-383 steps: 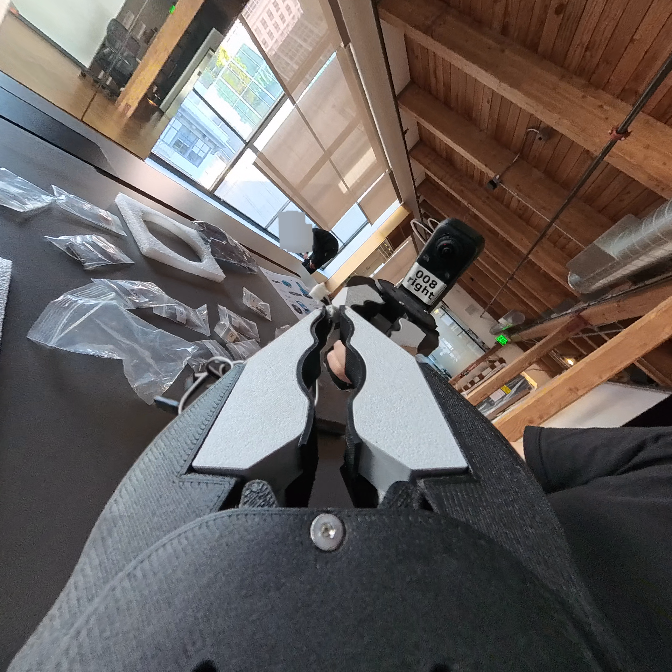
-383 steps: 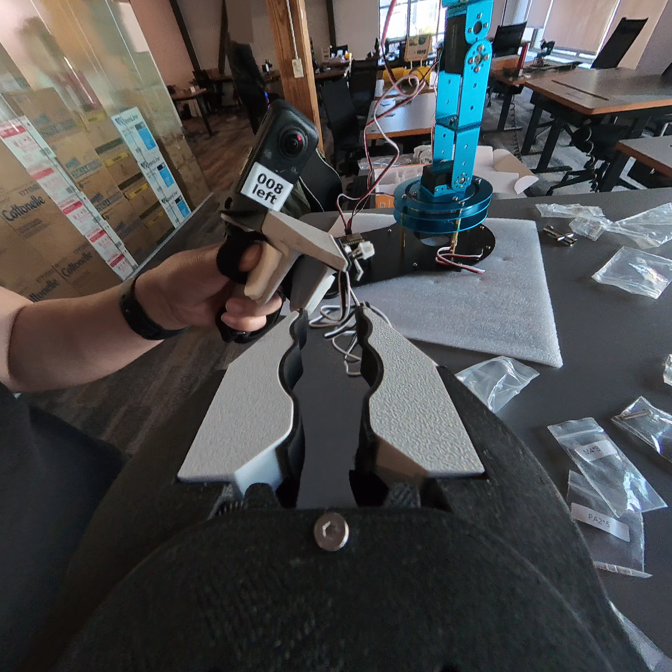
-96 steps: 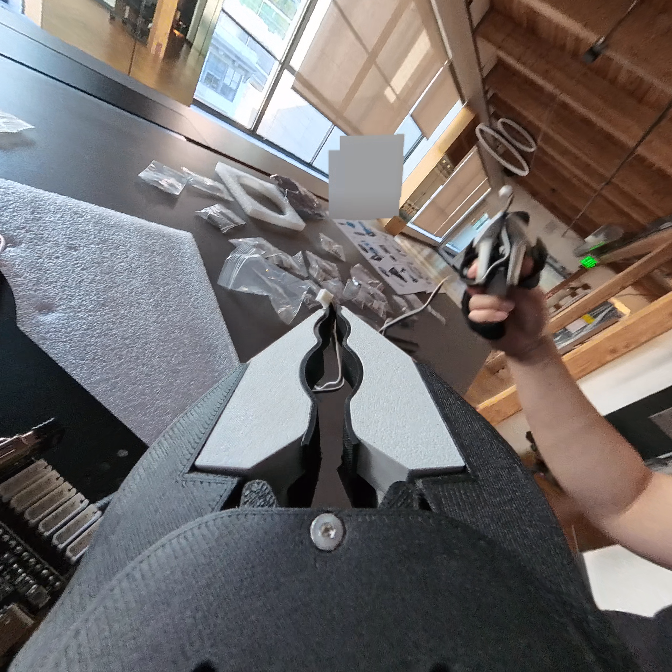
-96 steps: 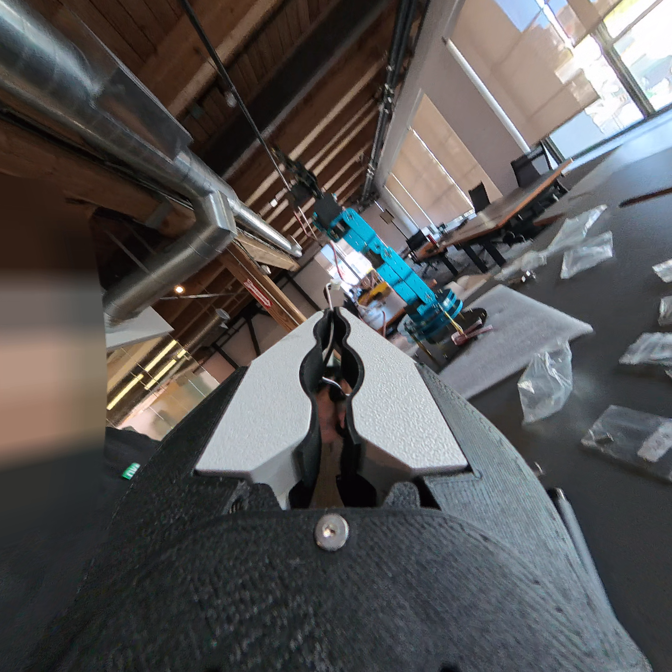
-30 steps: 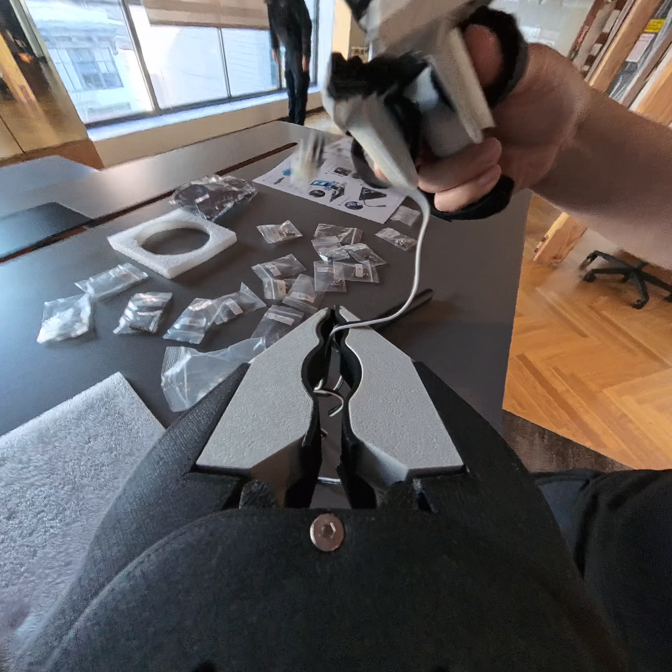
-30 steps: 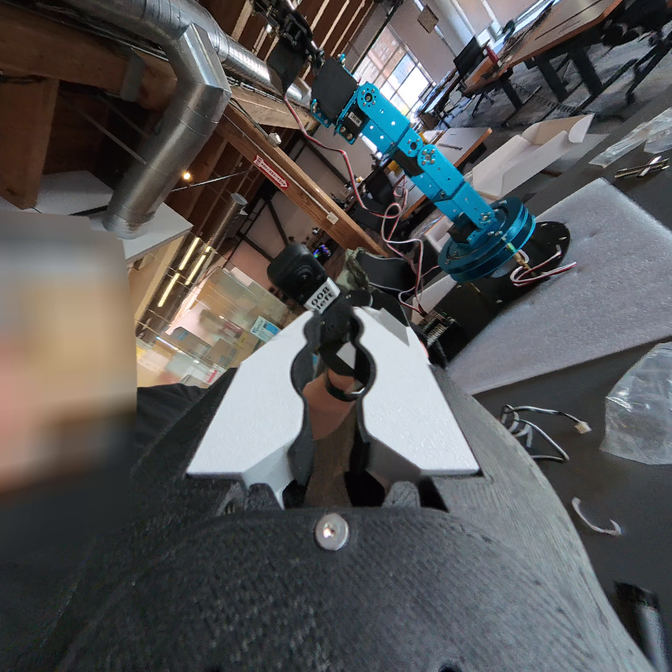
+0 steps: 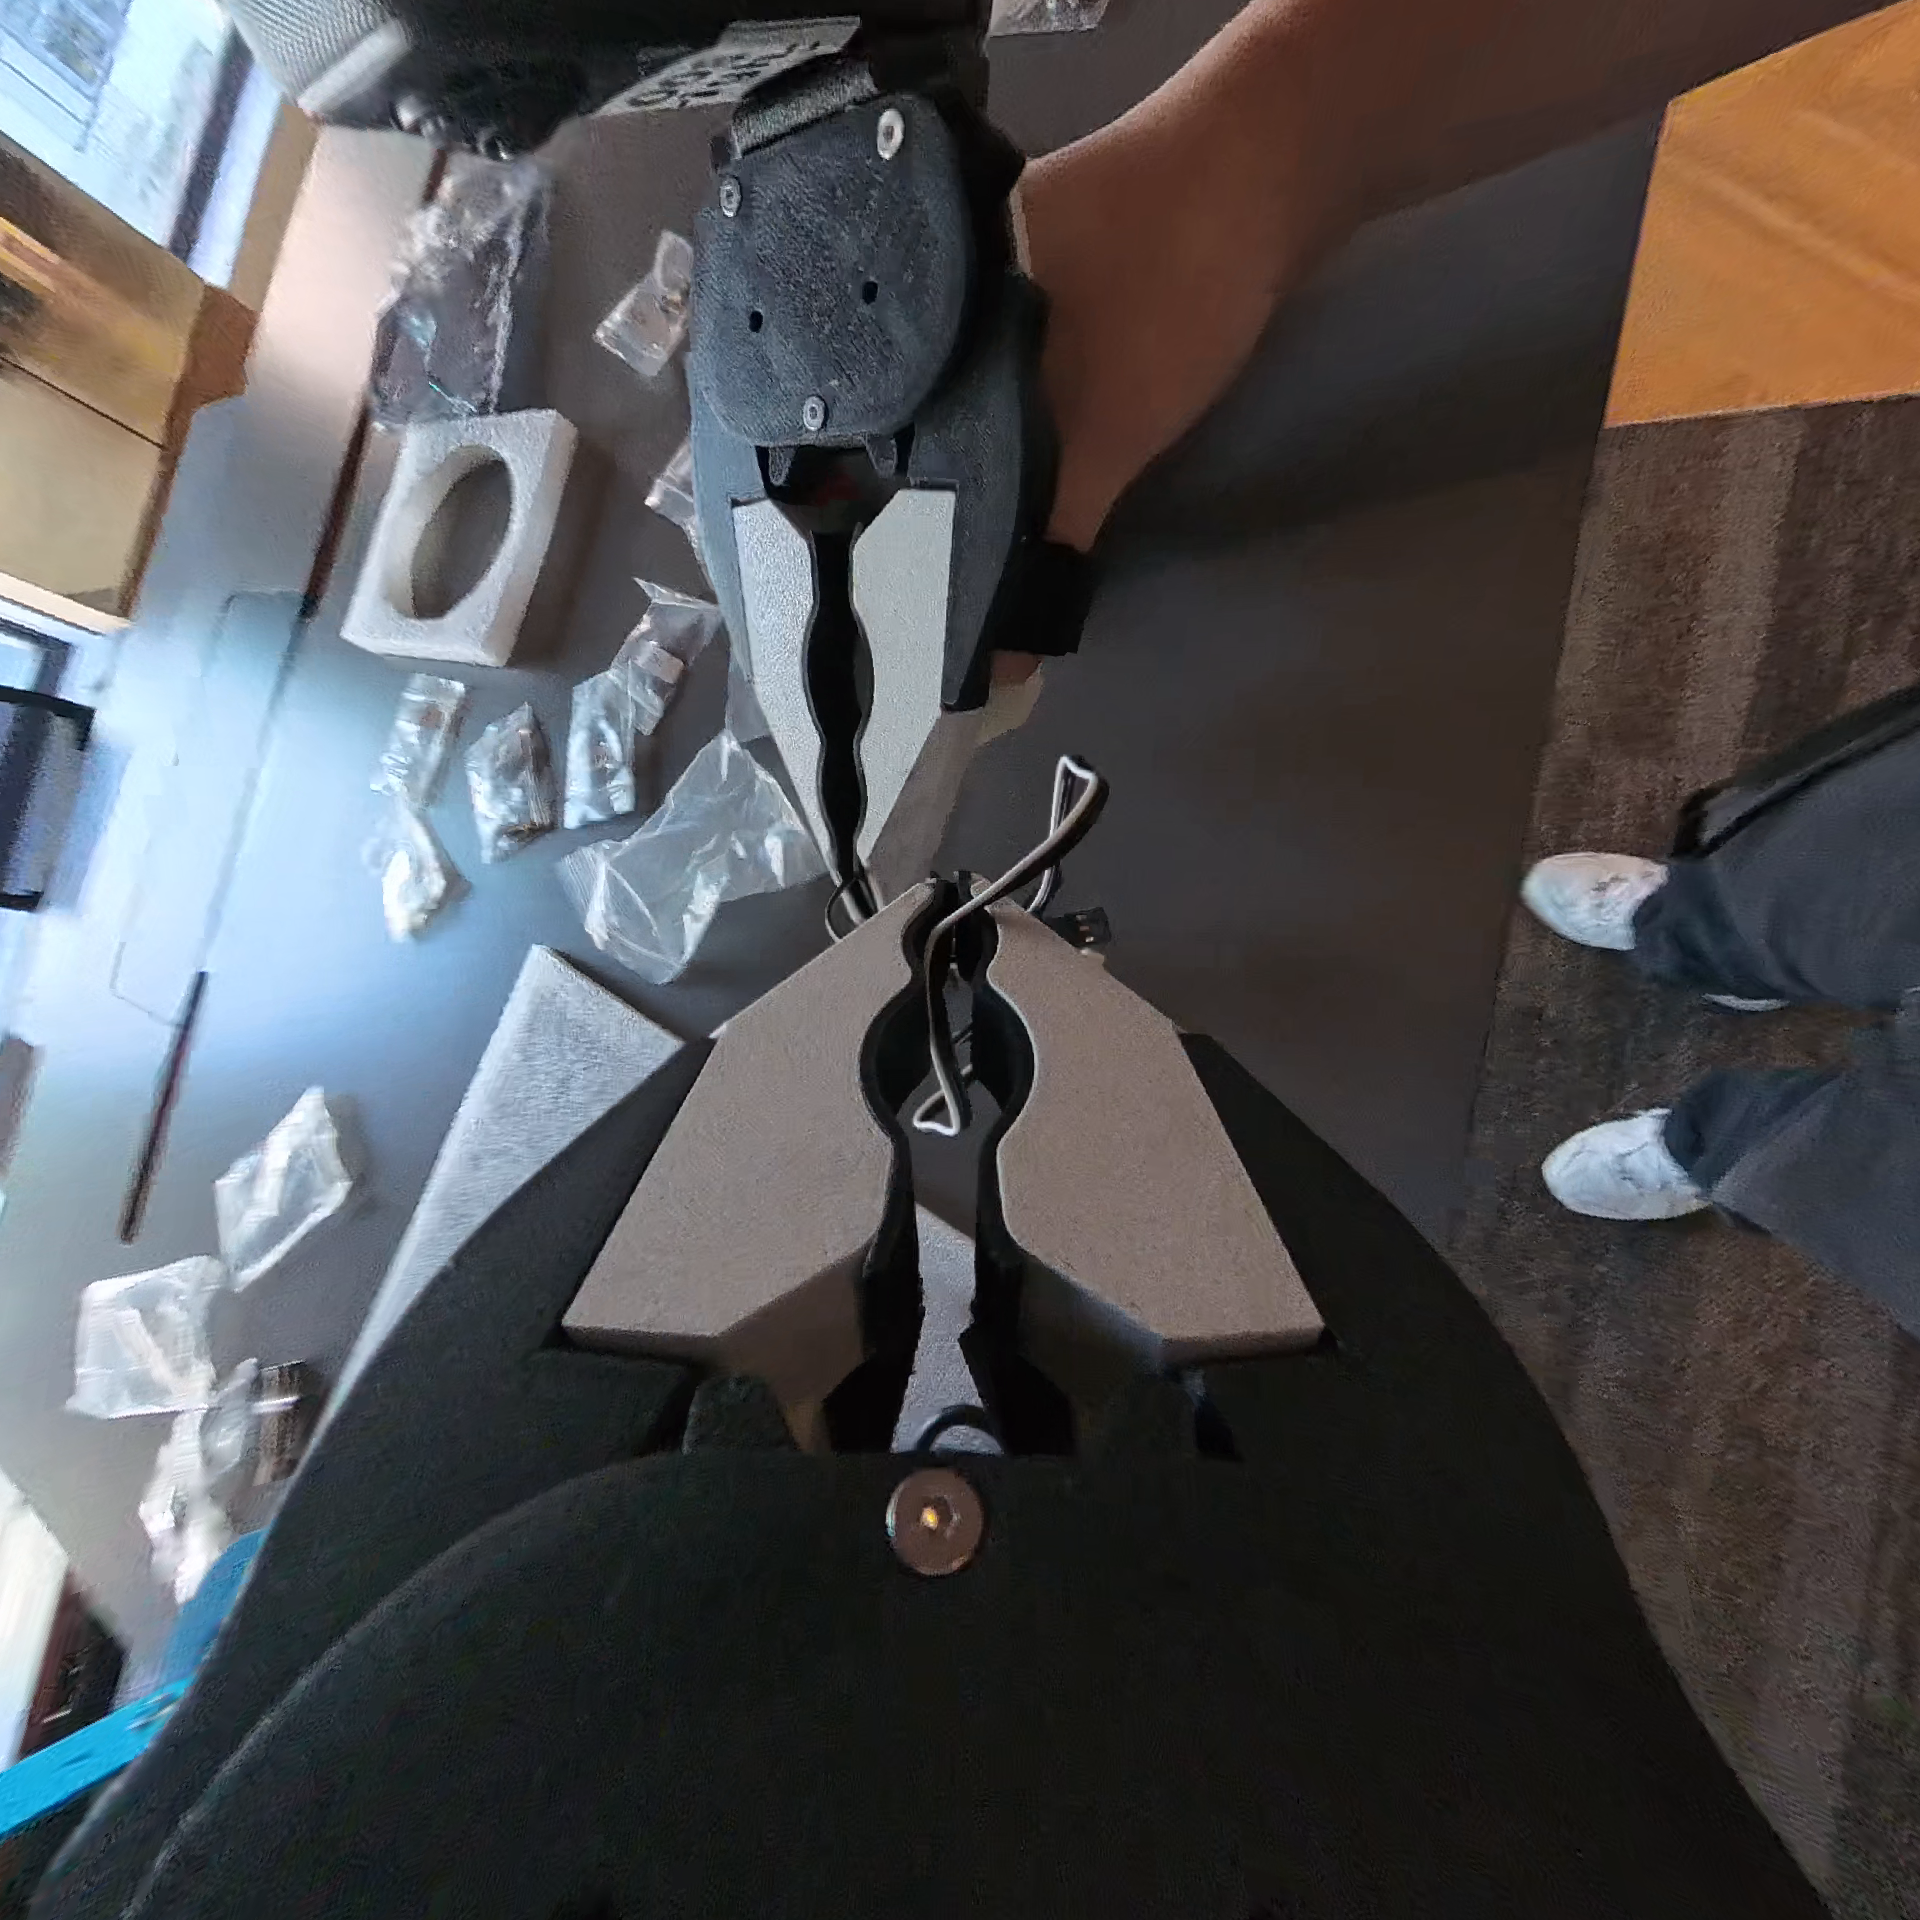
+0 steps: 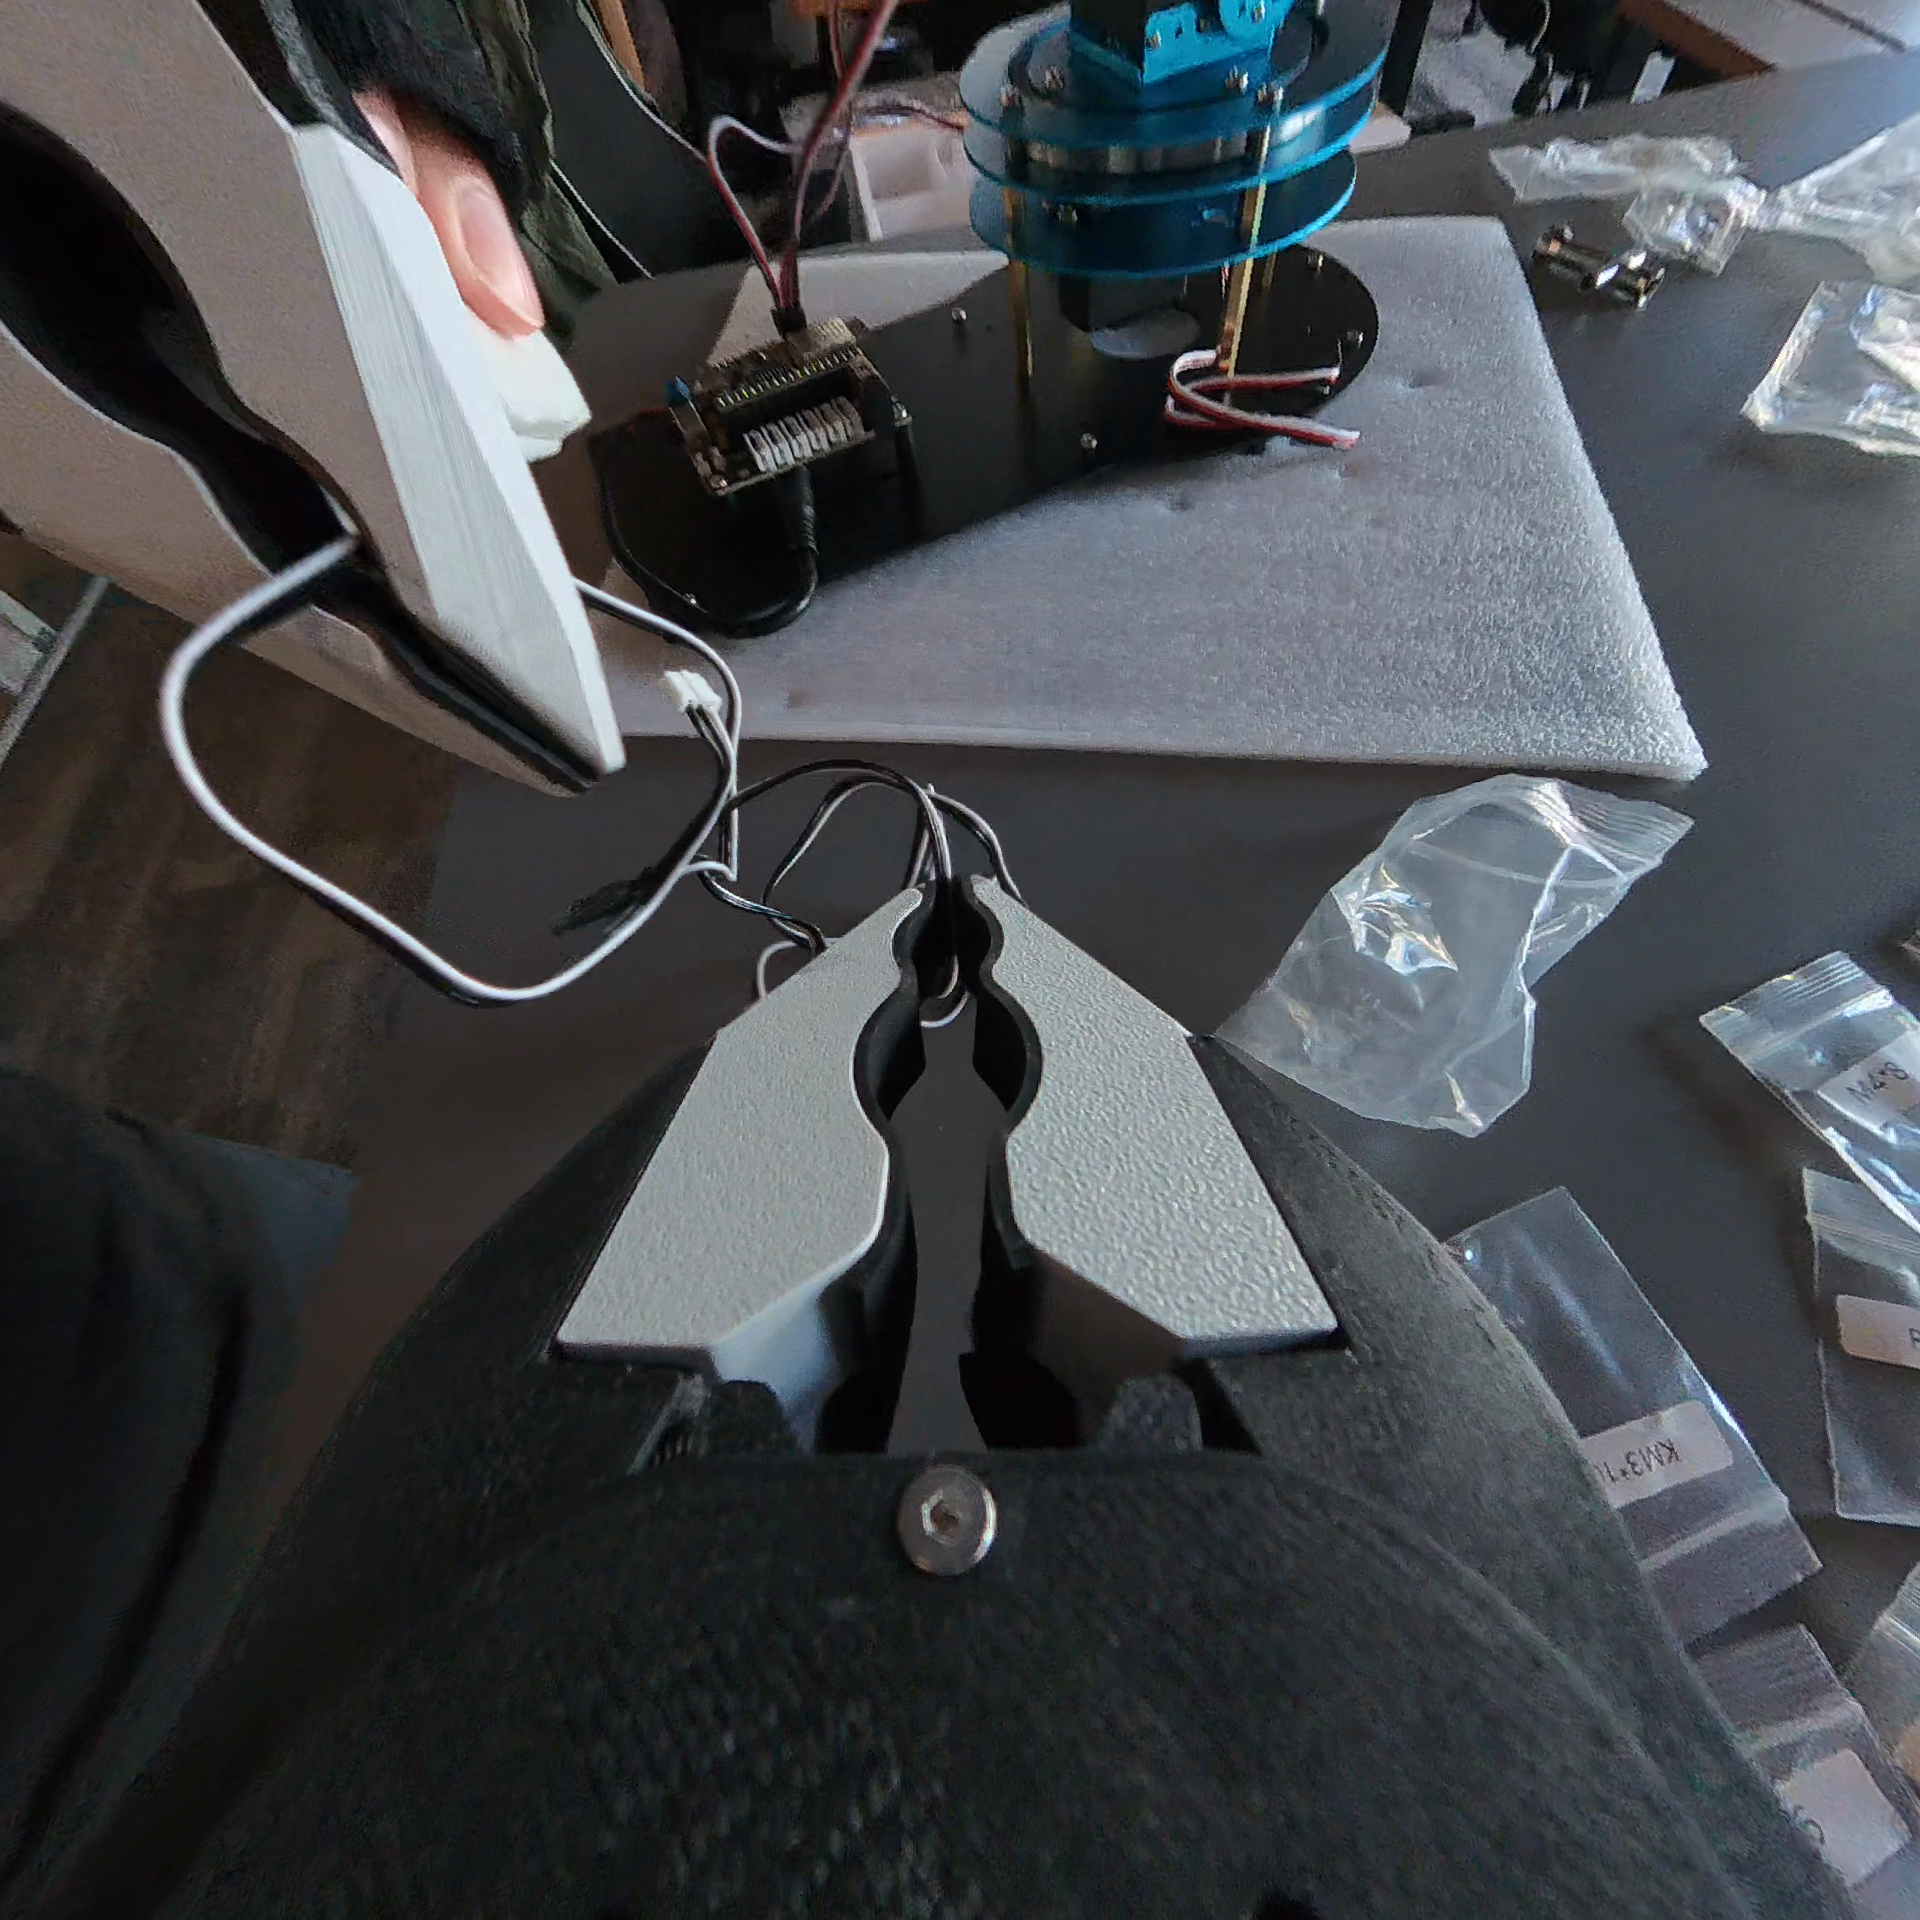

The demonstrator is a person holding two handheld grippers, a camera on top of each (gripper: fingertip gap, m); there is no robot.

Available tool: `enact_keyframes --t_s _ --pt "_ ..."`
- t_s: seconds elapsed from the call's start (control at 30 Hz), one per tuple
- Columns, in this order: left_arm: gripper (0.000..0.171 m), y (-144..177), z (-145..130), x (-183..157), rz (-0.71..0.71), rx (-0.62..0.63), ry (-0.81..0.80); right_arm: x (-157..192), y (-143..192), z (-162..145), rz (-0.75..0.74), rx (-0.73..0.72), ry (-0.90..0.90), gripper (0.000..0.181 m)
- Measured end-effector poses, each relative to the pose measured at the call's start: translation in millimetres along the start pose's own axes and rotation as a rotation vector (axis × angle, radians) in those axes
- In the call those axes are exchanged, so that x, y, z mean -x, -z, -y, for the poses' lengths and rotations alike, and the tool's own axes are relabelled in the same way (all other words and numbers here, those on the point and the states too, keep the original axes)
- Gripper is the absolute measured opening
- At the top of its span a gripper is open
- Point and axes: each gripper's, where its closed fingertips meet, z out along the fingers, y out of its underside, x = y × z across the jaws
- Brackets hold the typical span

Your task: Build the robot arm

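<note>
Black-and-white cable (image 8: 312,914) pinched at both ends — left gripper (image 7: 961,904) and right gripper (image 8: 945,899) each clenched on it, tip to tip above the dark table (image 8: 1143,831) — its white plug (image 8: 694,698) dangling free near the circuit board (image 8: 790,416).

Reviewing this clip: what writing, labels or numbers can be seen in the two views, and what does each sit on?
I do not quote writing; these things bear it:
White stickers on the plastic bags, right side of the right wrist view: printed codes, sharp enough to read.
White tag at the top edge of the left wrist view: blurred.
Circuit board on the black base plate: markings too small to read.
</note>
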Motion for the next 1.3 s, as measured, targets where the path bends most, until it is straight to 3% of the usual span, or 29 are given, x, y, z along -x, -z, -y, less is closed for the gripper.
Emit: enact_keyframes --t_s 0.3,0.43,0.53,0.7,0.8,0.9,1.2,1.23,1.3 --pt "0.000 -4.1 5.8 -19.1 0.110 0.045 -0.282 10.1 24.5 17.9 -0.036 -0.025 0.084 0.000" --pt "0.000 -3.0 8.9 -17.4 0.139 0.038 -0.284 10.8 28.9 14.6 -0.068 -0.005 0.127 0.000" --pt "0.000 5.1 15.8 -6.0 0.150 -0.054 -0.089 11.5 34.6 17.4 -0.096 -0.039 0.140 0.000" --pt "0.000 30.0 14.4 33.9 0.199 -0.349 0.561 14.6 51.0 32.5 -0.139 -0.173 0.111 0.000" --pt "0.000 33.1 -1.5 45.8 0.257 -0.424 0.786 17.7 60.4 41.5 -0.133 -0.267 0.060 0.000" --pt "0.000 32.8 -8.6 48.4 0.225 -0.501 1.008 22.5 69.2 51.7 -0.097 -0.364 0.001 0.000" --pt "0.000 21.2 -23.0 25.9 0.183 -0.433 1.125 11.4 94.0 77.9 -0.026 -0.526 -0.288 0.000" --pt "0.000 21.7 -20.2 23.9 0.156 -0.452 1.147 12.0 91.5 76.8 -0.019 -0.514 -0.308 0.000" --pt "0.000 25.1 -9.4 21.7 0.104 -0.506 1.165 8.4 70.7 50.8 -0.085 -0.313 -0.312 0.000"
